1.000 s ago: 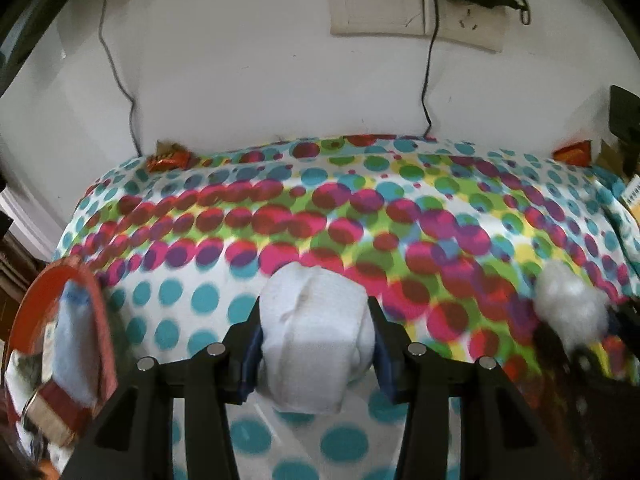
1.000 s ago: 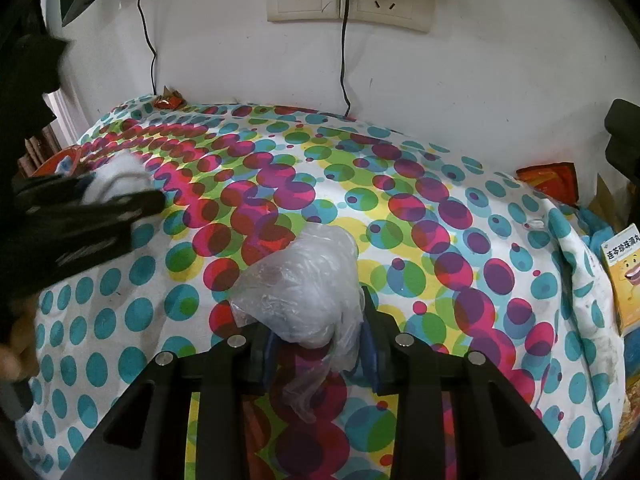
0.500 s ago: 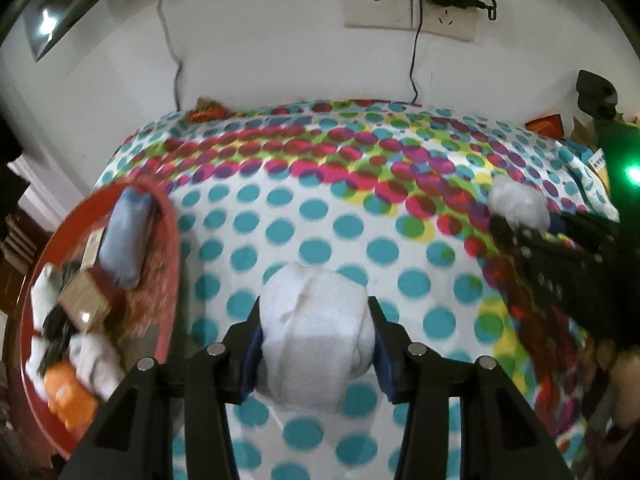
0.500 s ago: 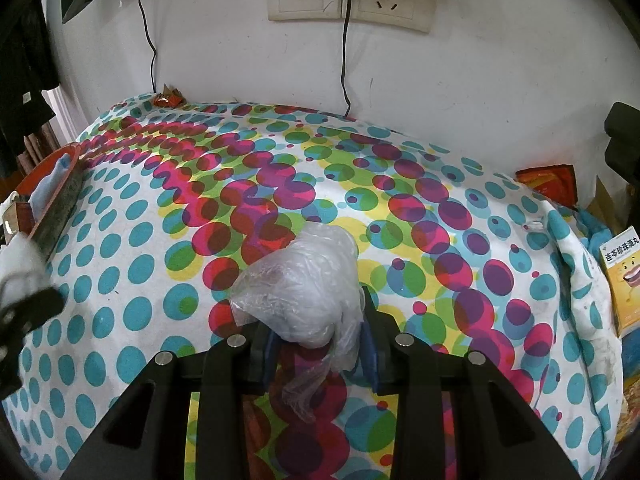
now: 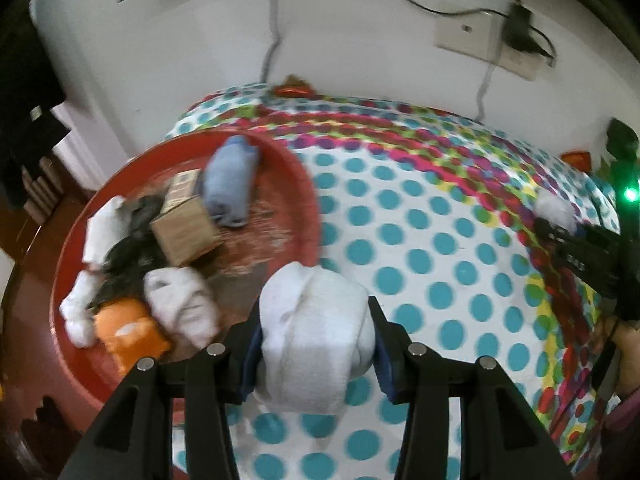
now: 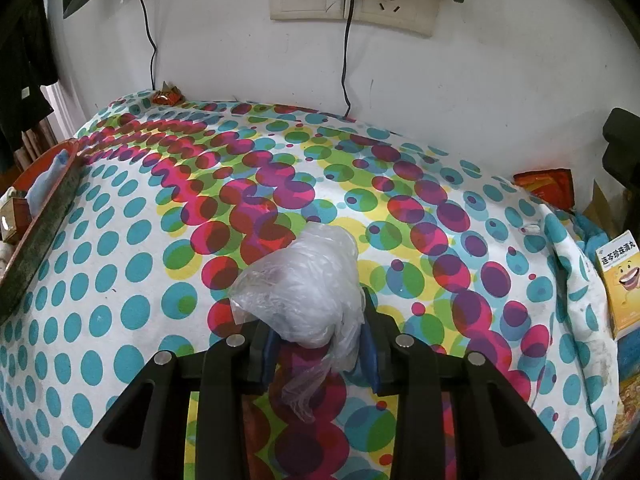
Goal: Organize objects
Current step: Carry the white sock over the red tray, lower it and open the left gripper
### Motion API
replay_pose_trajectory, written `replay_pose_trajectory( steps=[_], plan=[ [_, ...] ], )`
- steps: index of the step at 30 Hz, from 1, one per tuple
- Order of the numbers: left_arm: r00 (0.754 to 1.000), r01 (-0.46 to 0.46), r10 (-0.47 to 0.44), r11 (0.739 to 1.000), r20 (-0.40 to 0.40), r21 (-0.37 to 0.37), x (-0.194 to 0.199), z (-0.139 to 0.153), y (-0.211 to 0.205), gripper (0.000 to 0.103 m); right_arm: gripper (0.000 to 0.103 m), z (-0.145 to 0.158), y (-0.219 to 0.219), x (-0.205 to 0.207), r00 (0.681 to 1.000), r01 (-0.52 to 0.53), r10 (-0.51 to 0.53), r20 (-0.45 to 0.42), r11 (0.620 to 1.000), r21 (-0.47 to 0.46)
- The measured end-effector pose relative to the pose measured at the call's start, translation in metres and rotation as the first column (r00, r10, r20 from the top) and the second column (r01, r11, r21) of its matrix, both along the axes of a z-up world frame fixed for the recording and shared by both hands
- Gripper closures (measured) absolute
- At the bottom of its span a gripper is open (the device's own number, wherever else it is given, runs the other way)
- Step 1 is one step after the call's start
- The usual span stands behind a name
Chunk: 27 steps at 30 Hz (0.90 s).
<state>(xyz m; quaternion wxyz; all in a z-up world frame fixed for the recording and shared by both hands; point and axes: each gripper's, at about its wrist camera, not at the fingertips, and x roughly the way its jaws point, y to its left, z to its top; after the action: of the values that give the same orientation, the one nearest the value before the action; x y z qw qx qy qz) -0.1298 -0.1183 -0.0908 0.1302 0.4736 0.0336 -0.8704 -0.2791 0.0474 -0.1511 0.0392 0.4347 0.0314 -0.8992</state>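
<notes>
My left gripper (image 5: 314, 344) is shut on a rolled white sock (image 5: 312, 328), held just right of a round red tray (image 5: 308, 200) at the table's left edge. In the tray lie a blue sock roll (image 5: 230, 180), a cardboard box (image 5: 186, 228), a white sock roll (image 5: 180, 308), an orange packet (image 5: 128, 332) and dark cloth. My right gripper (image 6: 316, 340) is shut on a crumpled clear plastic bag (image 6: 304, 292) above the dotted tablecloth (image 6: 120, 280). That gripper also shows at the right of the left wrist view.
A white wall with sockets (image 6: 352, 0) and hanging cables stands behind the table. A red wrapper (image 6: 168, 97) lies at the back left, another orange-red wrapper (image 6: 546, 186) and a yellow box (image 6: 620, 280) at the right edge. The tray's rim (image 6: 38, 224) shows at the left.
My left gripper has swung left with the white sock, bringing the red tray and its contents into full view. The right gripper and its bag have stayed put.
</notes>
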Motion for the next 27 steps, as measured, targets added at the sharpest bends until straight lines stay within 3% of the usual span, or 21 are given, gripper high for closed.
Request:
replay_pose_trajectory(
  steps=[15, 27],
  plan=[
    [0.984, -0.18, 0.18, 0.984, 0.005, 0.017, 0.022, -0.001, -0.087, 0.056, 0.07, 0.0, -0.003, -0.002, 1.0, 0.022, -0.022, -0.005, 0.999, 0.025],
    [0.982, -0.188, 0.189, 0.981, -0.009, 0.037, 0.024, -0.003, -0.109, 0.054, 0.07, 0.0, -0.003, 0.003, 0.999, 0.042, -0.041, -0.007, 0.999, 0.022]
  ],
)
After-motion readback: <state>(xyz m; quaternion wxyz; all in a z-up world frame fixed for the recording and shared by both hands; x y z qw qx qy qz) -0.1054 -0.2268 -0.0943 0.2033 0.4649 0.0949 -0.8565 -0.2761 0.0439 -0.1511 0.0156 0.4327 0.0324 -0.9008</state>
